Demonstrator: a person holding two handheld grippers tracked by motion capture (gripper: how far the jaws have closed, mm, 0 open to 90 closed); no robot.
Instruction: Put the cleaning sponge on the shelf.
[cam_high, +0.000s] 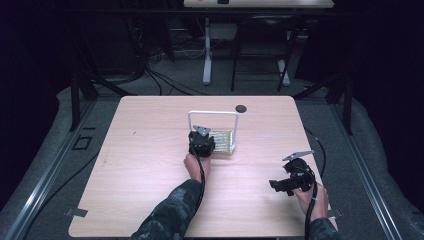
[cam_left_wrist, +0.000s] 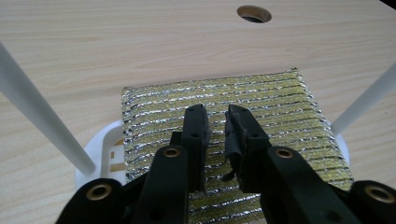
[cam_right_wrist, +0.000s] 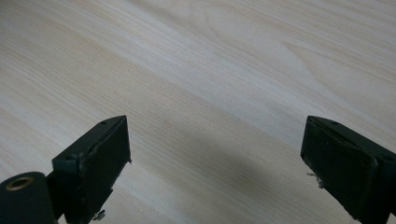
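A gold and silver striped scouring pad (cam_high: 223, 141) (cam_left_wrist: 271, 100) lies flat on the white base (cam_left_wrist: 100, 142) of a small wire frame (cam_high: 212, 113) near the table's middle. My left gripper (cam_high: 206, 141) (cam_left_wrist: 217, 115) hovers over the pad's near half and points down at it. Its jaws stand a narrow gap apart with nothing pinched between them. My right gripper (cam_high: 279, 186) (cam_right_wrist: 215, 144) rests at the front right of the table. It lies on its side with its jaws wide apart over bare wood.
The light wooden table (cam_high: 150, 150) has a round cable hole (cam_high: 241, 108) (cam_left_wrist: 253, 13) behind the frame. Two white rods (cam_left_wrist: 32, 107) of the frame rise on either side of the left gripper. Dark floor, cables and desk legs lie beyond the table.
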